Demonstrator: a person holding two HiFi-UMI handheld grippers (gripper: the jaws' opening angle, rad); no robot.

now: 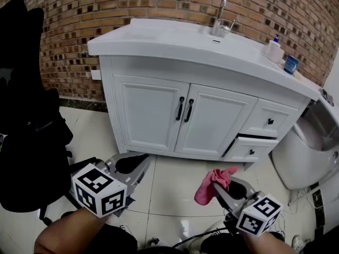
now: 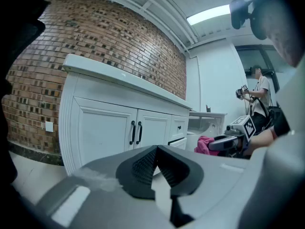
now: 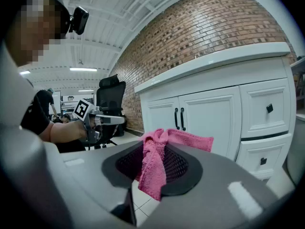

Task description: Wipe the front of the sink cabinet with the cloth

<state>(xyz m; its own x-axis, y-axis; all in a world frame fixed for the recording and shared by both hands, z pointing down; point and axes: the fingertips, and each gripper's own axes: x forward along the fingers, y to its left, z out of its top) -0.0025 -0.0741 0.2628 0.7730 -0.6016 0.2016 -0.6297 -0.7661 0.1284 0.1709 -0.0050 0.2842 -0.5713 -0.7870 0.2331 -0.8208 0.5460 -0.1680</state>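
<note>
Your right gripper [image 1: 220, 187] fingers clamped bunched pink terry cloth [image 3: 153, 168] above glossy tile floor [image 1: 164, 190], apart from white panelled sink cabinet [image 1: 153, 115]. Your left gripper [image 2: 156, 150] fingers met at ribbed tips, seemingly empty.

Left tool [image 1: 144, 165], right tool [image 1: 218, 189]: grey bodies, tapering jaws, black ribbed pads [image 2: 143, 165]. Left cube [image 1: 99, 189], right cube [image 1: 258, 214]: white, black square markers. Thin black cable [image 1: 196, 241] by right tool. Black short sleeve [image 3: 34, 116]. Dark camera [image 3: 79, 17] on head.

Black office chair [image 1: 26, 115] left; soap bottle [image 1: 274, 47] beside blue cup [image 1: 291, 64].
</note>
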